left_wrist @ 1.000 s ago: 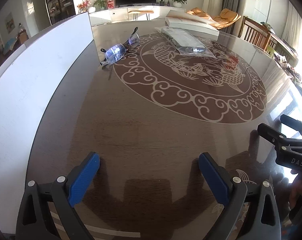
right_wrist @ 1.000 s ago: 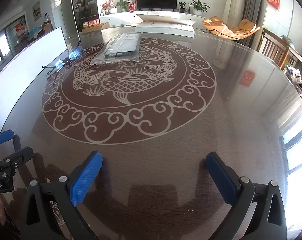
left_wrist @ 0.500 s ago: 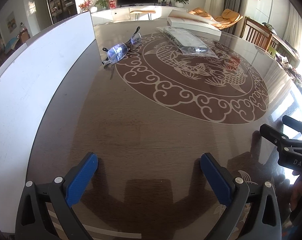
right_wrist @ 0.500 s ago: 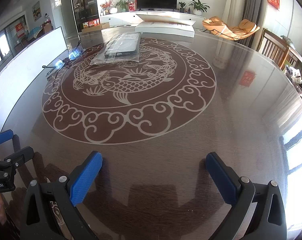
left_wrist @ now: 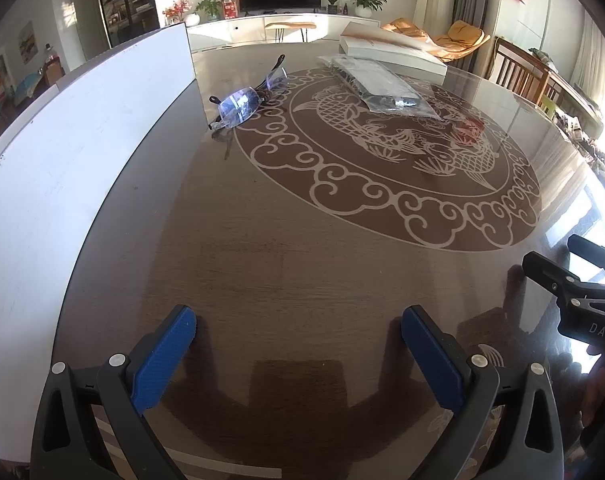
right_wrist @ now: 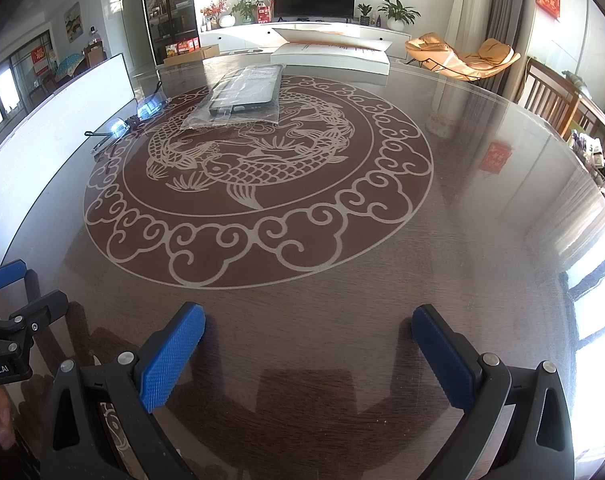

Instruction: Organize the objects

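A pair of glasses with bluish lenses lies on the round brown table, far ahead of my left gripper; it also shows in the right wrist view. A clear plastic bag with a dark flat item lies further right, and shows in the right wrist view. A white flat box sits at the table's far edge. My left gripper is open and empty above the near table. My right gripper is open and empty, to the right of the left one.
A tall white board stands along the table's left side, beside the glasses. The table bears a koi and cloud pattern. Wooden chairs stand at the far right. Beyond are a TV cabinet and lounge chair.
My left gripper has moved forward slightly, so the glasses and bag sit a little lower and nearer in its view. The right gripper has not moved.
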Tool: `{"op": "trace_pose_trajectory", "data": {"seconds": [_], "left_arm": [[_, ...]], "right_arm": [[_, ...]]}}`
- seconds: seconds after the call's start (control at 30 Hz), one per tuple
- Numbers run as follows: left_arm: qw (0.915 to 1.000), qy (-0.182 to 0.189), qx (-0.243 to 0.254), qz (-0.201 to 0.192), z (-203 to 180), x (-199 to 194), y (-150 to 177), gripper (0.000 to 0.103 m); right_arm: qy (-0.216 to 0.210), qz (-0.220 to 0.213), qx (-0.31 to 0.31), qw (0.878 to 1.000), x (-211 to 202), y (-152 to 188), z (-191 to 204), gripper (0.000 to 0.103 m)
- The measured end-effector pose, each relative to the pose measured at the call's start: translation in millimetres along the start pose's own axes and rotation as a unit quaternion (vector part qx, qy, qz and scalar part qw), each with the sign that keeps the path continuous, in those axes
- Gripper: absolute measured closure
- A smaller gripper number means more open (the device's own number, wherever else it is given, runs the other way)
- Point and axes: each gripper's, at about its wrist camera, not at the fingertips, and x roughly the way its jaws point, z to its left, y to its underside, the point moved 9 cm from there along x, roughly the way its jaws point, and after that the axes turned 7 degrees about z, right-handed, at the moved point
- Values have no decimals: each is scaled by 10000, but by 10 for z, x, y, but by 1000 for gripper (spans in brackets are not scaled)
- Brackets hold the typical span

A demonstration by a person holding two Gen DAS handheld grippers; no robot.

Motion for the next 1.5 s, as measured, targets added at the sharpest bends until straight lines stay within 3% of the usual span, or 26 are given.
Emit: {"op": "trace_pose_trajectory", "data": {"seconds": [0.67, 0.97, 1.27, 1.4, 1.47, 1.5], "left_arm": [[9995, 122, 242, 150, 17, 80, -134, 0], [9997, 114, 226, -20, 216, 445, -875, 0], [9993, 9, 16, 372, 431, 845, -1670, 0], [9996, -23, -5, 291, 464, 941, -1890, 1], [9999, -70, -65, -81, 506, 858, -1955, 41], [9998, -93, -77, -141, 523, 826, -1956, 70]], "right_arm": [[0, 0, 0, 10000, 1, -1, 1, 0], [1, 0, 1, 10000, 6, -3, 3, 0], [1, 0, 1, 10000, 6, -4, 4, 0], [1, 0, 1, 10000, 6, -4, 4, 0], [1, 0, 1, 10000, 5, -4, 4, 0], [1, -1, 1, 10000, 6, -4, 4, 0]]}}
